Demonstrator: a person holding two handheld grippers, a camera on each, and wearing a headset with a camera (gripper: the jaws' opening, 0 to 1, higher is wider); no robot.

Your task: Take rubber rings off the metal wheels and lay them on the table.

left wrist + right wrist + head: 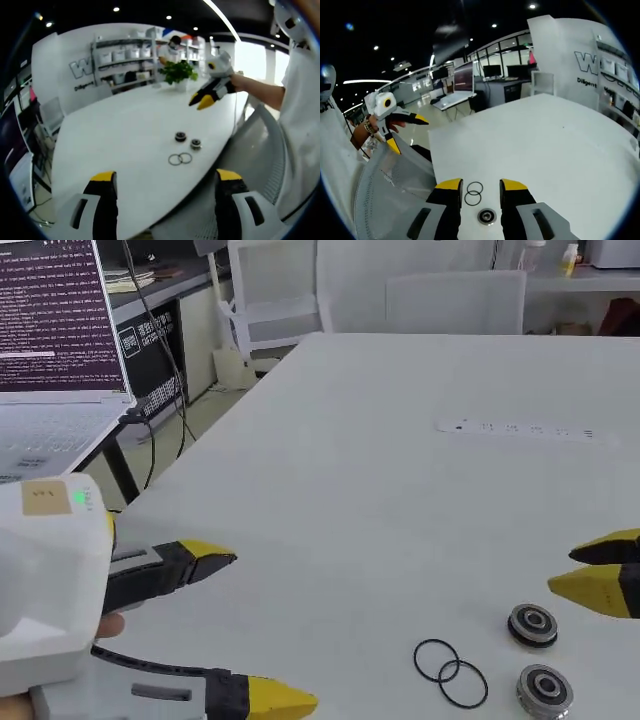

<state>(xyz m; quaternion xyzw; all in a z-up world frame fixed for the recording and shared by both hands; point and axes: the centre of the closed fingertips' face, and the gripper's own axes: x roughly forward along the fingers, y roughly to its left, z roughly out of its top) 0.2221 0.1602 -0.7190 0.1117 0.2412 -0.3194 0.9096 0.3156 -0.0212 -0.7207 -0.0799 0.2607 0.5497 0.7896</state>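
1. Well, in the head view most of the job looks done. Two rubber rings (450, 671) lie flat on the white surface (380, 470), overlapping at one edge, just beside the two metal wheels (532, 625). The rings are thin, black, round loops. The wheels are squat, shiny discs with a bright hub and a dark band at the rim. Whether that band is more rubber or a bare groove cannot be told from here. Your left gripper (245, 630) hangs well apart from the rings, jaws spread wide and empty. Your right gripper (600, 568) pokes in just above the wheels, jaws a little apart, holding nothing.

2. In the left gripper view, your left gripper (165, 177) has its jaws released, black with yellow tips. Far ahead the rubber rings (180, 159) touch each other, and the metal wheels (180, 136) sit just past them. The right gripper (200, 102) hovers beyond.

3. In the right gripper view, your right gripper (481, 186) is unclenched and empty. The rubber rings (473, 193) lie between its tips, and one wheel (486, 216) sits between the jaws, closer to the camera. The surface is smooth and matt. If each wheel carried one ring, you likely have only the rims left to check.
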